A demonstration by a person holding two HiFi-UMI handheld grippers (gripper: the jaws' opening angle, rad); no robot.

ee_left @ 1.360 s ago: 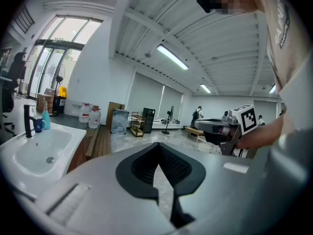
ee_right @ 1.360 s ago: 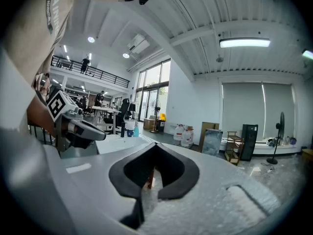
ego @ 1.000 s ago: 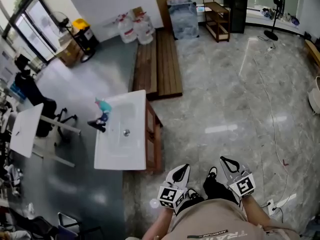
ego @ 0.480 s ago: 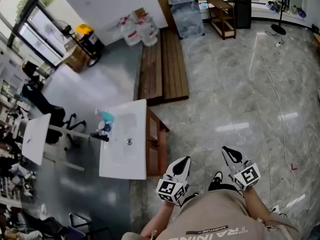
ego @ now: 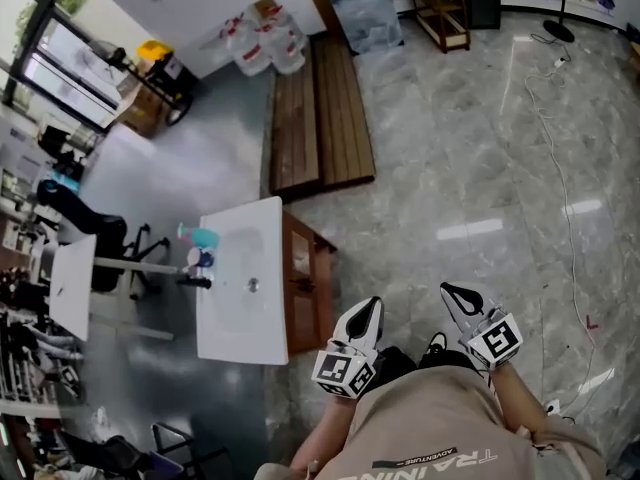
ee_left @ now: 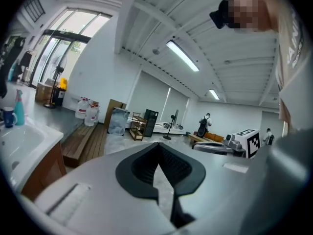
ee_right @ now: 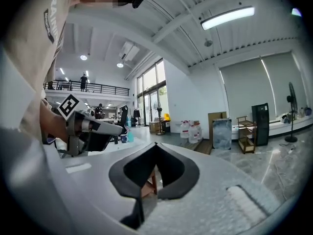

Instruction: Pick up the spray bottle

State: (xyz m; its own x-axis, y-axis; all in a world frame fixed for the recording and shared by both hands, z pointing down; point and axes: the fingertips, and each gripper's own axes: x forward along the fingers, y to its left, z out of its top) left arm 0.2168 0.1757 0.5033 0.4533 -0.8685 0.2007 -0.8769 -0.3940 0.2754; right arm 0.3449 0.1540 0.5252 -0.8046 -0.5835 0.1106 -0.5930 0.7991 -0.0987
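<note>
A teal spray bottle [ego: 198, 236] is seen standing upright on a white washbasin [ego: 272, 320], on the edge that lies to the left in the head view, close to the upper left corner. A blue mug [ego: 201, 258] is set just beside it along the same edge, with a black tap [ego: 196, 281] next in line. The washbasin is carried on a brown wooden cabinet [ego: 305, 278]. Both grippers are held well apart from the bottle, over the marble floor [ego: 450, 168] off the cabinet's near right corner. The left gripper [ego: 366, 313] is shown with its jaws pressed together and nothing between them. The right gripper [ego: 453, 294] is likewise closed and empty.
</note>
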